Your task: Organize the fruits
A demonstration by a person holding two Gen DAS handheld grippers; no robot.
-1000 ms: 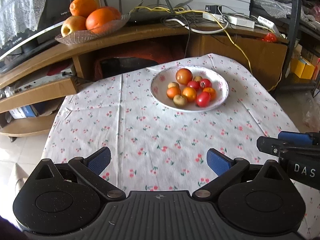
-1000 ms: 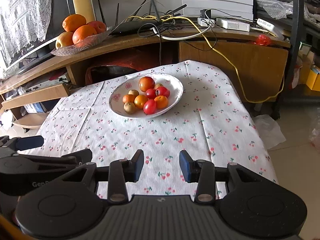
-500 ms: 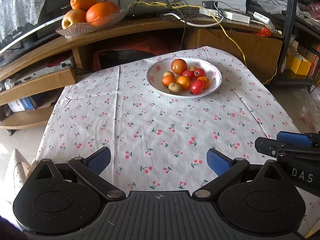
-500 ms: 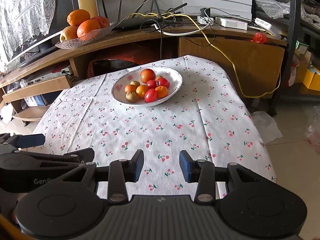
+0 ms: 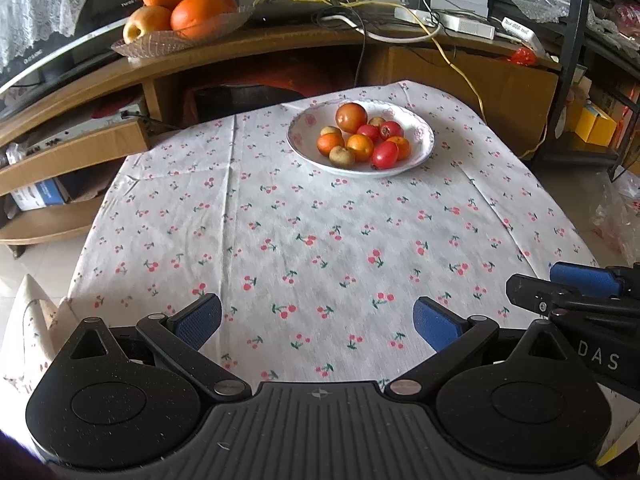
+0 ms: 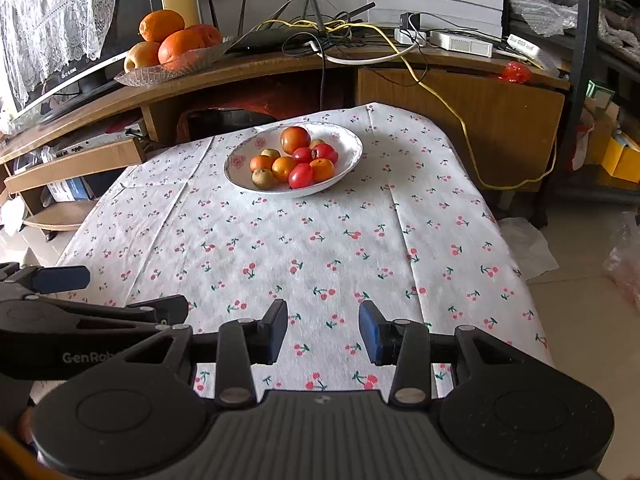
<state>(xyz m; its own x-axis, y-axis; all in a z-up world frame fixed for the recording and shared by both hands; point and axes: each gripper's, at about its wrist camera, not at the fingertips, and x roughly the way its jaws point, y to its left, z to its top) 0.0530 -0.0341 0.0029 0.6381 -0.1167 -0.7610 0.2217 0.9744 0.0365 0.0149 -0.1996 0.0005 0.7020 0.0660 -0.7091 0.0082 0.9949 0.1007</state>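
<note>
Cherry-print tablecloth [image 5: 320, 240], fruit bowl [image 5: 424, 142] well beyond both empty grippers

One white floral-rimmed ceramic bowl [image 5: 424, 148] stands on the bench. It holds nine small fruits that show: one large red-orange round fruit [image 5: 351, 117], three small orange ones [image 5: 360, 147], three glossy red ones [image 5: 385, 155] and two brownish ones [image 5: 341, 155]. One clear glass dish [image 5: 160, 42] on the wooden shelf carries two big oranges [image 5: 202, 14] and one yellow apple [image 5: 146, 24].
</note>
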